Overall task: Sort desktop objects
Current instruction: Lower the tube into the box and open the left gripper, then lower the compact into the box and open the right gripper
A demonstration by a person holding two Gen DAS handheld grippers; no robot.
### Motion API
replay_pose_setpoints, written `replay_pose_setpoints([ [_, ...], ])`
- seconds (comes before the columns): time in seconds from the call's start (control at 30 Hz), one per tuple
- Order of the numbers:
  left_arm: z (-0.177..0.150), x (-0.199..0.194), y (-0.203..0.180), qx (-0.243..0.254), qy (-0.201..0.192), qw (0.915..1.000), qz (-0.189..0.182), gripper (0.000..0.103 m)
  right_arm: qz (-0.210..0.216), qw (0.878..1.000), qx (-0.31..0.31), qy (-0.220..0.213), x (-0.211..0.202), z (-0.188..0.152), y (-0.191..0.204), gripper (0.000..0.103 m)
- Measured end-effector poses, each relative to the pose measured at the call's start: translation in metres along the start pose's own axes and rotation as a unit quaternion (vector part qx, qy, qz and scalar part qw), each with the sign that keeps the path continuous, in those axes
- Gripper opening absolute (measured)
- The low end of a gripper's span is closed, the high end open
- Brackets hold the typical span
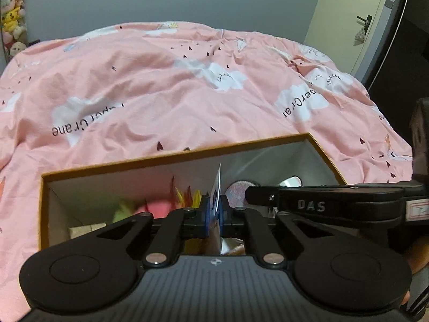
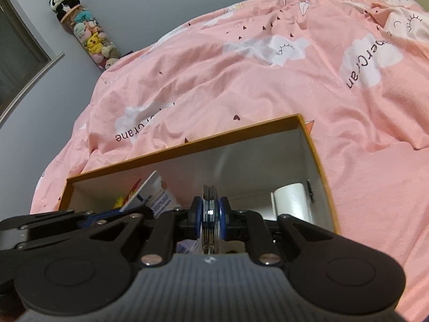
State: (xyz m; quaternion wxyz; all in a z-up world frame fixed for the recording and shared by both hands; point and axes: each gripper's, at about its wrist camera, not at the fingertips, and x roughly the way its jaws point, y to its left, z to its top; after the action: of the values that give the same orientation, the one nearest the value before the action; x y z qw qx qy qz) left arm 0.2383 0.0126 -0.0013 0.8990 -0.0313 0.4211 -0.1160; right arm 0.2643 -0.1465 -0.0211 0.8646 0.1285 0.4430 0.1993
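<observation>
An open box with an orange rim (image 1: pixel 171 158) and white walls lies on a pink bed cover (image 1: pixel 161 86). My left gripper (image 1: pixel 214 209) is shut on a thin white and blue card (image 1: pixel 217 185), held edge-on over the box. The card's printed face (image 2: pixel 154 193) shows in the right wrist view, beside the left gripper (image 2: pixel 120 213). My right gripper (image 2: pixel 210 214) is shut on a stack of thin round discs (image 2: pixel 210 196) above the box (image 2: pixel 187 145). From the right it reaches in beside the left one (image 1: pixel 250 196), with a glittery disc face (image 1: pixel 237 191) at its tip.
Inside the box lie a pink soft thing (image 1: pixel 155 206), yellow-orange feathers (image 1: pixel 185 196), a pale wooden block (image 1: pixel 85 229) and a white roll (image 2: pixel 291 198) at the right end. Plush toys (image 2: pixel 88 35) hang in the wall corner. A door (image 1: pixel 346 16) stands far right.
</observation>
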Motion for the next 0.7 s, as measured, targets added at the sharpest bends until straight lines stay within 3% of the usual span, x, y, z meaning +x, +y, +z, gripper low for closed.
replay_pose_setpoints([
  [0.13, -0.001, 0.001, 0.000, 0.001, -0.007, 1.0000, 0.001, 0.006, -0.008, 1.000, 0.004, 0.013, 0.011, 0.000, 0.003, 0.014],
  [0.4, -0.005, 0.000, 0.007, -0.031, 0.004, 0.9989, -0.036, 0.009, -0.004, 0.999, 0.024, 0.044, 0.022, -0.002, -0.006, 0.014],
  [0.7, -0.013, -0.004, 0.015, -0.073, 0.018, 0.9957, -0.055, 0.012, -0.037, 0.998, 0.010, 0.058, 0.024, -0.006, -0.005, 0.017],
])
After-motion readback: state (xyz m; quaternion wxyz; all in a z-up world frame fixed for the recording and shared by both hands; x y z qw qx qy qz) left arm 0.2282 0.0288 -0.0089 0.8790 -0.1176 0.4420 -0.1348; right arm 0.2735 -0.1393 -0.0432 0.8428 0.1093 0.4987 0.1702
